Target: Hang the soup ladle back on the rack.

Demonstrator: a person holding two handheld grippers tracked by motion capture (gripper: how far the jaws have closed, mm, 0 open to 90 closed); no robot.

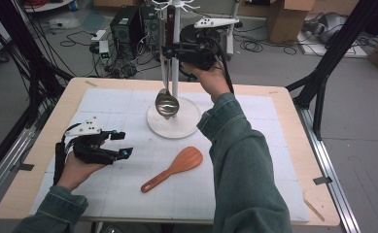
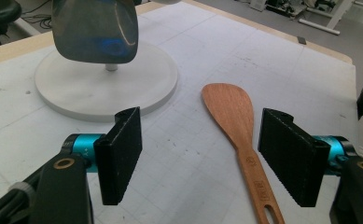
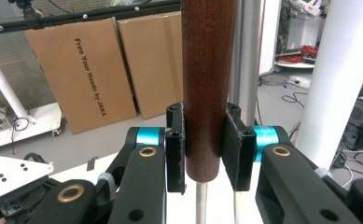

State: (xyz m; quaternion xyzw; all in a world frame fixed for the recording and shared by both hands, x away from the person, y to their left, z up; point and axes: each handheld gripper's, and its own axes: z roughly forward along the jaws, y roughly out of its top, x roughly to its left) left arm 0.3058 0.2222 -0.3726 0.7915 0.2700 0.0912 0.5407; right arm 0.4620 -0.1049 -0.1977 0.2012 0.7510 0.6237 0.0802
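A steel ladle with a dark wooden handle hangs beside the white pole of a hook stand, its bowl just above the stand's round base. My right gripper is raised to the pole and shut on that handle, both pads pressing its lower end. A wooden spatula lies flat on the white mat. My left gripper rests low at the left, open. From it I see the spatula ahead between the jaws and the ladle bowl beyond.
The white gridded mat covers a light wooden table. Hooks crown the stand at the top. Behind the table are cables, computer cases and cardboard boxes. A black frame leg stands at the right.
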